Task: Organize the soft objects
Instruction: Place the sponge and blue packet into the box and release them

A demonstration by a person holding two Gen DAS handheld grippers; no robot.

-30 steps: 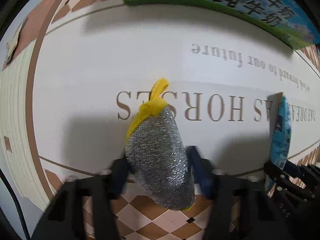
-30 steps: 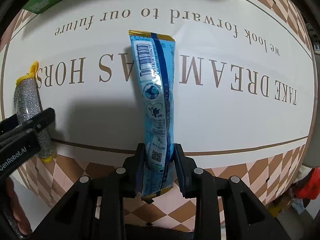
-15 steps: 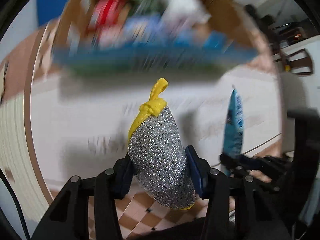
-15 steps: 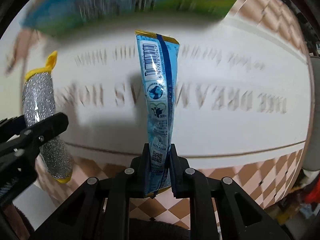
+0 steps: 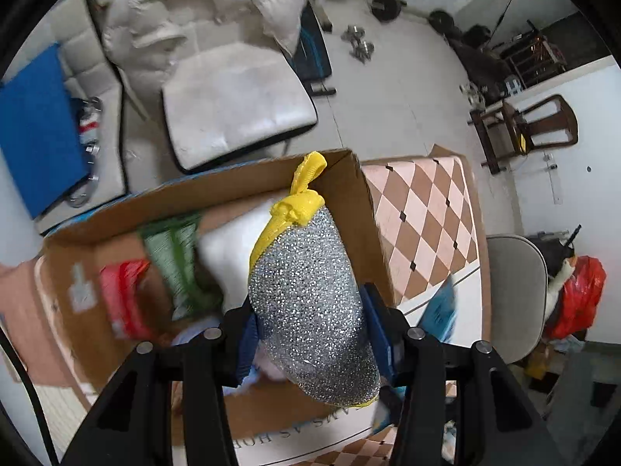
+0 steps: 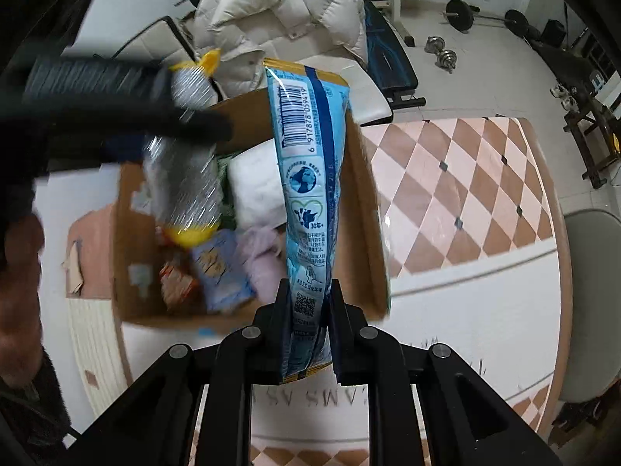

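The left claw [image 5: 310, 334] is clamped on a silver glittery scrubber [image 5: 310, 295] with a knotted yellow top, its blue pads pressing both flanks, and holds it upright over the open cardboard box [image 5: 361, 209]. The right claw [image 6: 308, 310] grips the lower end of a long blue milk-powder pouch [image 6: 306, 178], which stands up above the near-right part of the same box, barcode toward the camera. In the right wrist view the scrubber [image 6: 182, 163] and the left claw show blurred at upper left, over the box's far-left side. Inside the box [image 6: 372, 209] lie a white folded cloth [image 6: 252, 186], a pale lilac cloth [image 6: 264, 256], a light-blue packet [image 6: 221, 272] and a red packet [image 5: 120, 291]. The box sits on a bench [image 6: 465, 202] with a checkered cover.
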